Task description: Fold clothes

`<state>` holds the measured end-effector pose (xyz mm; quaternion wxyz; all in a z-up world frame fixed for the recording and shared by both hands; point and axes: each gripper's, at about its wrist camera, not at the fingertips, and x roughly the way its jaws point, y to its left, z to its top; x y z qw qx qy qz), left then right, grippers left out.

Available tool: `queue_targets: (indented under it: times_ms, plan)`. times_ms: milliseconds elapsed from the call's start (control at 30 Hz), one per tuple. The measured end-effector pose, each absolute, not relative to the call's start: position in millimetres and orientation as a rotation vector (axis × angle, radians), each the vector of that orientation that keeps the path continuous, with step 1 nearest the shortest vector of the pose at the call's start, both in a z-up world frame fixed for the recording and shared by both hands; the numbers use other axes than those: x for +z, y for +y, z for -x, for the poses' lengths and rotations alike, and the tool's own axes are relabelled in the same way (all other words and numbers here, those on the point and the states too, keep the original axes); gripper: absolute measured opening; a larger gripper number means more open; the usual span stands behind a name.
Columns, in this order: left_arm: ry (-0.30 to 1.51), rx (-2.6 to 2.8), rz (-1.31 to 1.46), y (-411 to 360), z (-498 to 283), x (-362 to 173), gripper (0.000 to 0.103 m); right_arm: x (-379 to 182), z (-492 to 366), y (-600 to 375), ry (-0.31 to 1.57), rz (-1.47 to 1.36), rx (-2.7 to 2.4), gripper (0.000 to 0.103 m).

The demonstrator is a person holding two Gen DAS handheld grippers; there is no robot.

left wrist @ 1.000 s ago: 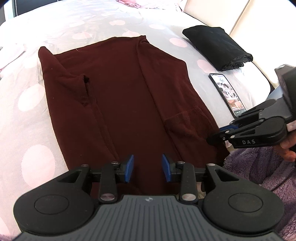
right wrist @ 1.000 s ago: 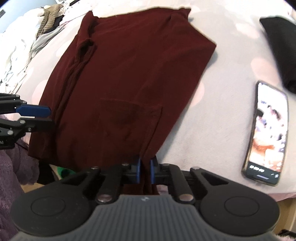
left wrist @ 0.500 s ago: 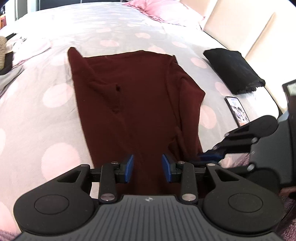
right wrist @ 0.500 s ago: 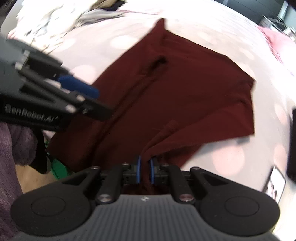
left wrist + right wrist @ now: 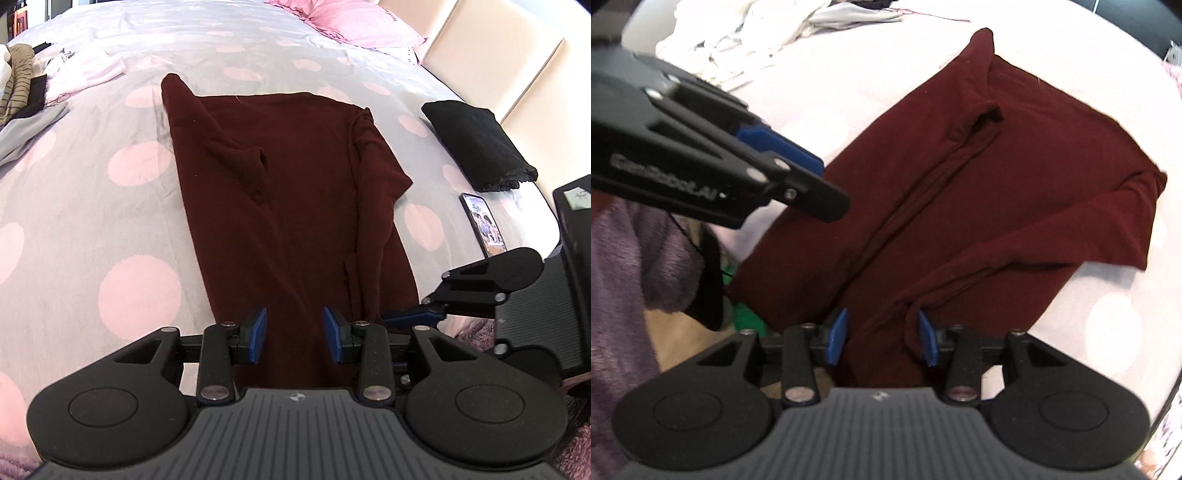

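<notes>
A dark red garment lies lengthwise on the spotted bedcover, with its right side folded inward over the body. My left gripper hovers open over the near hem; its blue pads stand apart and press on nothing. Close by on the right, my right gripper reaches in. In the right wrist view the right gripper has its jaws opening. The folded edge of the garment lies slack between the pads, which do not press on it. The left gripper shows at the upper left.
A folded black garment and a lit phone lie on the bed's right side. A pink pillow is at the far end. Loose clothes are piled at the far left. A purple fleece sleeve is near the bed edge.
My right gripper carried the garment's right edge leftward over the body, then opened and let the cloth go. The left gripper shifted sideways along the hem and stayed open.
</notes>
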<state>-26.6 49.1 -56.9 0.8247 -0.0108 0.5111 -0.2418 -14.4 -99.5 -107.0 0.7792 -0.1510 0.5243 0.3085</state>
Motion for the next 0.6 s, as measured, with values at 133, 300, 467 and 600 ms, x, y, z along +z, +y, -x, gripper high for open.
queue_targets:
  times_ms: [133, 300, 467, 600]
  plan:
    - [1.087, -0.54, 0.03, 46.3, 27.6, -55.7, 0.032, -102.1, 19.9, -111.8, 1.159, 0.263, 0.695, 0.047]
    - [1.081, -0.645, 0.039, 33.5, 31.4, -50.8, 0.032, -105.5, 31.6, -120.6, 1.21, 0.204, 0.735, 0.046]
    - [1.105, -0.726, 0.005, 13.3, 36.2, -51.4, 0.033, -102.1, 40.2, -129.6, 1.199, 0.192, 0.731, 0.046]
    - [1.146, -0.793, -0.06, -12.2, 38.3, -60.3, 0.041, -97.5, 48.2, -133.6, 1.187, 0.185, 0.734, 0.046]
